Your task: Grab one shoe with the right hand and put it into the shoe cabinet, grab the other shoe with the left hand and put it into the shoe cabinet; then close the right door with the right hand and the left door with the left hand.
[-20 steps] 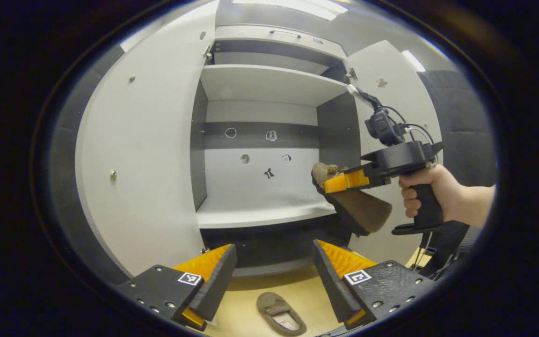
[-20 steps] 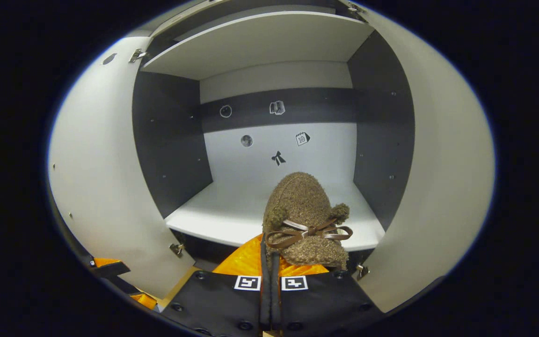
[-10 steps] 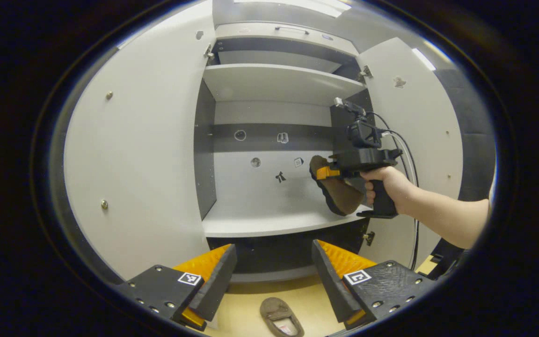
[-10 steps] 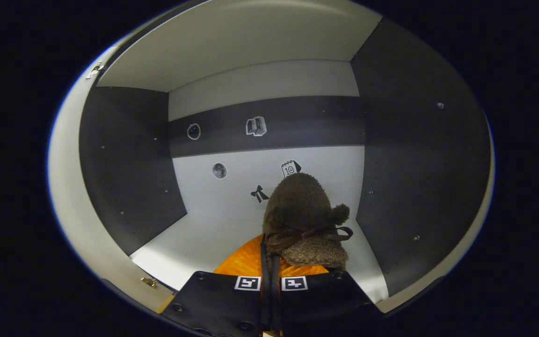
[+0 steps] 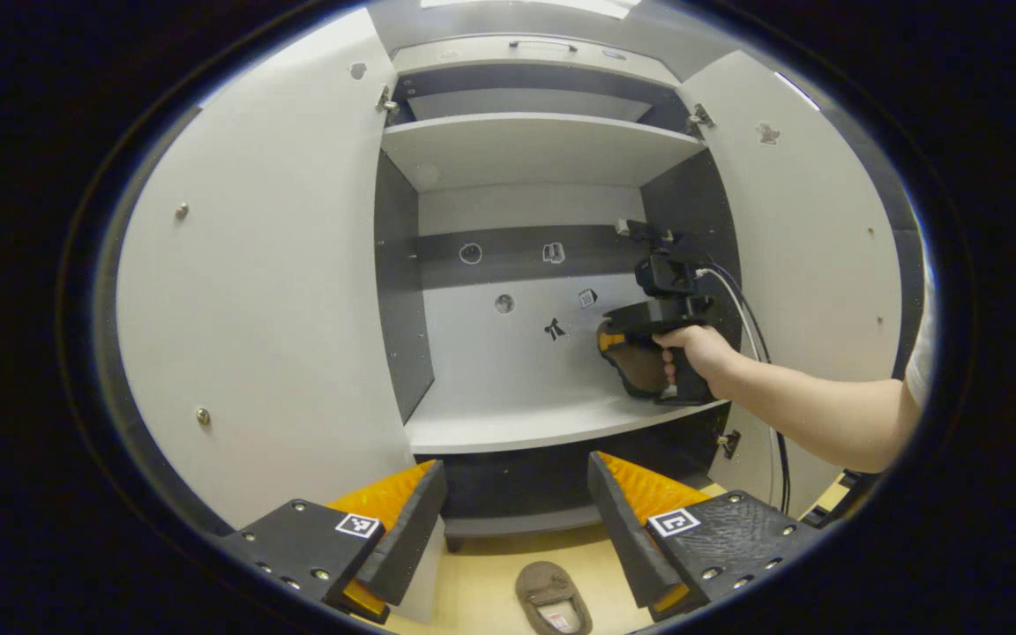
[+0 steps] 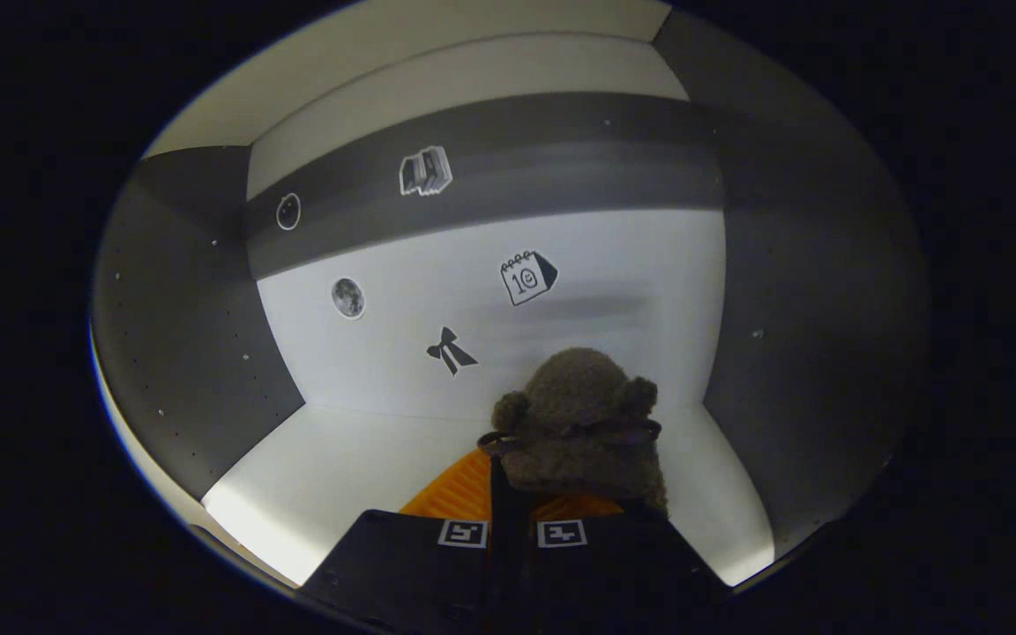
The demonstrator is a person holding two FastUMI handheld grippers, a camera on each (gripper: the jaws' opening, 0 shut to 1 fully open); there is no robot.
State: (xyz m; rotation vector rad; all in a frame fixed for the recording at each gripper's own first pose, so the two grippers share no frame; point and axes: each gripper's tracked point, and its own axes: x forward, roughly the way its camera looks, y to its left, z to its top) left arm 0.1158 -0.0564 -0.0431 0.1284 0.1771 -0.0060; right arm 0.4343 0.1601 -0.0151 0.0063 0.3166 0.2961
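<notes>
The right hand-held gripper (image 6: 512, 494) is pressing its two orange fingers together on the heel of a fuzzy brown shoe (image 6: 580, 423), which is pointing toe-first ahead of it toward the back wall of the shoe cabinet (image 6: 508, 132); whether the sole is touching the white shelf (image 6: 340, 459) cannot be told from the right gripper view. That view is showing the stickers on the back wall up close: a bow (image 6: 449, 351) just left of the shoe, a calendar (image 6: 526, 277) above it. The left gripper view is showing the same right hand-held gripper (image 5: 614, 339) from outside, held by a hand (image 5: 698, 351) reaching into the right side of the cabinet (image 5: 534, 150), with the shoe (image 5: 633, 369) hanging just above the shelf (image 5: 526, 423). The left hand-held gripper (image 5: 512, 503) is standing wide open and holding nothing. Below and between its fingers, the other shoe (image 5: 554, 597) is lying on the floor (image 5: 481, 591) in front of the cabinet. The left door (image 5: 270, 291) and the right door (image 5: 817, 247) are both standing open to either side.
</notes>
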